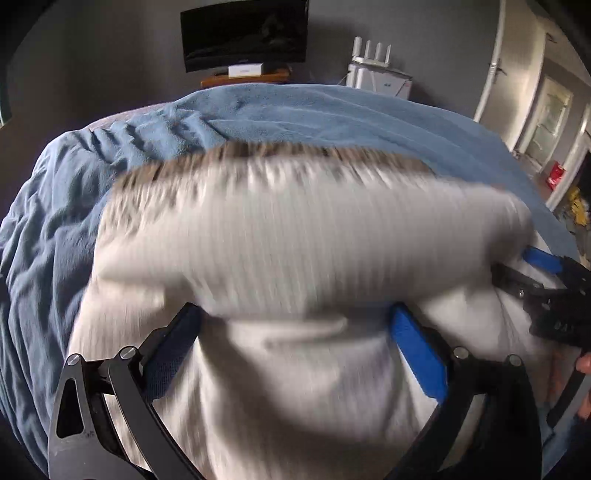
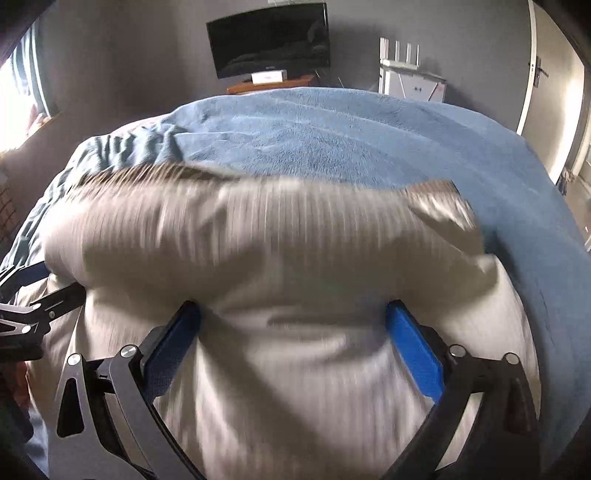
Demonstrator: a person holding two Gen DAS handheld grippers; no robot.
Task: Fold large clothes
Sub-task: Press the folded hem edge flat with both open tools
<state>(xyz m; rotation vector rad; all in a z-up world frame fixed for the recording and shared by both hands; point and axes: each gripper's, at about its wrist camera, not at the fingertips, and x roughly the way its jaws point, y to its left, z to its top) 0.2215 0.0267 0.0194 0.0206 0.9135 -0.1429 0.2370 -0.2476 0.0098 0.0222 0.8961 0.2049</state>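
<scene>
A large white ribbed garment with a dark-flecked far edge lies on a bed with a blue blanket; it is motion-blurred in both views. My left gripper is open, its blue fingers spread wide, with a fold of the cloth draped over the tips. My right gripper is open the same way over the garment. The right gripper also shows at the right edge of the left wrist view, and the left gripper at the left edge of the right wrist view.
The blue blanket covers the bed beyond the garment. A dark TV on a wooden stand and a white cabinet stand against the far grey wall. A doorway is at right; a bright window at left.
</scene>
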